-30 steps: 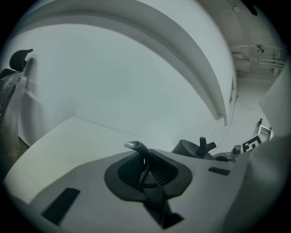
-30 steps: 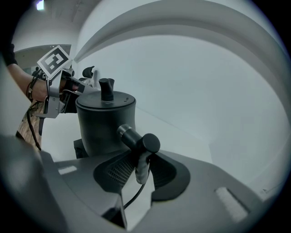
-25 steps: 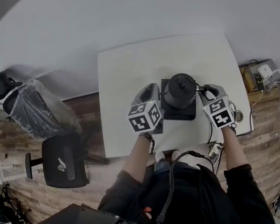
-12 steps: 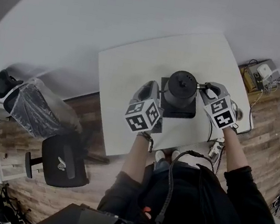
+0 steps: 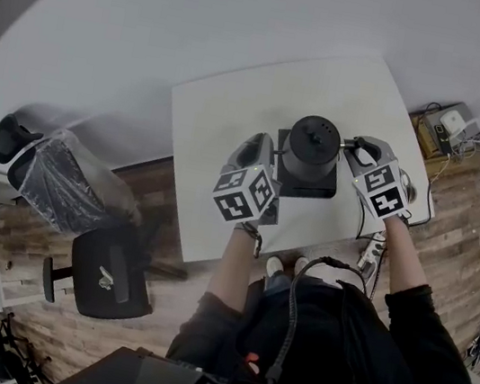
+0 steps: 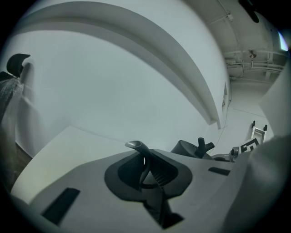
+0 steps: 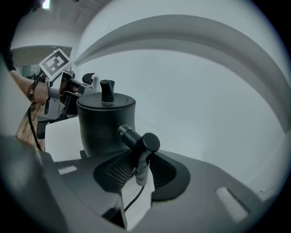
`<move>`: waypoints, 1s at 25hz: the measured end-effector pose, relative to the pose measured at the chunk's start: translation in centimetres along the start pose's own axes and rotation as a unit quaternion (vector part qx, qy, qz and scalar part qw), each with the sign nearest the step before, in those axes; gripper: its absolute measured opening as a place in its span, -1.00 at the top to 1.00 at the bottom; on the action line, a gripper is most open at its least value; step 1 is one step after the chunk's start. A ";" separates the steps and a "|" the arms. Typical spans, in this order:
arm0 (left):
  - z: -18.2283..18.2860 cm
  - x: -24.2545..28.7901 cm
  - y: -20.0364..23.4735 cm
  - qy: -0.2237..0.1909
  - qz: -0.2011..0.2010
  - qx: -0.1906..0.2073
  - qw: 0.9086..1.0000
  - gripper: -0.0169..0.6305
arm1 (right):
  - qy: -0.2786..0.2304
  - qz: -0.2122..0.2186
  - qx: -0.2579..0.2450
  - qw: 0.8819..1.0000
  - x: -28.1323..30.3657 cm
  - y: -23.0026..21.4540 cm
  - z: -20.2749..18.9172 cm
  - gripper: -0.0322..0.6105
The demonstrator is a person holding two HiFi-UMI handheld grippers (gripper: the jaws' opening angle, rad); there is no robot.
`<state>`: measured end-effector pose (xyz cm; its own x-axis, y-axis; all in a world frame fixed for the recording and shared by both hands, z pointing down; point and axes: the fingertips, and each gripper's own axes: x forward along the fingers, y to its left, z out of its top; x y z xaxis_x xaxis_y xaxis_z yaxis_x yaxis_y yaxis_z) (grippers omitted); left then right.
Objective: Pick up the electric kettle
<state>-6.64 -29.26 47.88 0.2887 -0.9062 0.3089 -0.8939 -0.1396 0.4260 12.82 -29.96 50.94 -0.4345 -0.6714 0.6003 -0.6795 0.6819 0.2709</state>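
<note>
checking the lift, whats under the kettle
A black square base on the white table. The kettle covers the base's middle, so contact can't be seen.

electric kettle (image 7: 105, 123) body smooth matt black; spout (image 6: 135, 145) tip looks like shiny bare metal. table (image 5: 223, 129) smooth matt white. floor (image 5: 44, 327) wood plank. wrapped chair (image 5: 63, 189) under glossy clear plastic film. right gripper (image 7: 138, 168) shell matt grey plastic, pads (image 7: 118, 170) ribbed

Head view overhead; gripper views beside kettle (image 5: 311, 148)
</note>
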 end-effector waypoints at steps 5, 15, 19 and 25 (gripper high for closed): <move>0.5 -0.6 -0.1 -0.002 -0.002 -0.003 1.000 0.85 | -0.004 -0.002 -0.002 1.000 -0.6 0.2 0.7 0.59; 1.6 -1.8 -0.1 -0.015 -0.002 -0.010 1.000 0.85 | -0.013 -0.006 -0.011 1.000 -1.5 0.6 2.2 0.59; 2.1 -2.0 -0.2 -0.015 -0.003 -0.009 1.000 0.85 | -0.016 -0.008 -0.011 1.000 -1.8 0.5 2.6 0.59; 2.7 -2.4 -0.2 -0.021 0.001 -0.020 1.000 0.85 | -0.015 -0.015 -0.006 1.000 -2.2 0.5 3.2 0.59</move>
<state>-8.11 -28.19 44.74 0.2719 -0.9226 0.2735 -0.8793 -0.1227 0.4602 11.53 -29.08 47.34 -0.4316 -0.7008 0.5680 -0.6858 0.6639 0.2980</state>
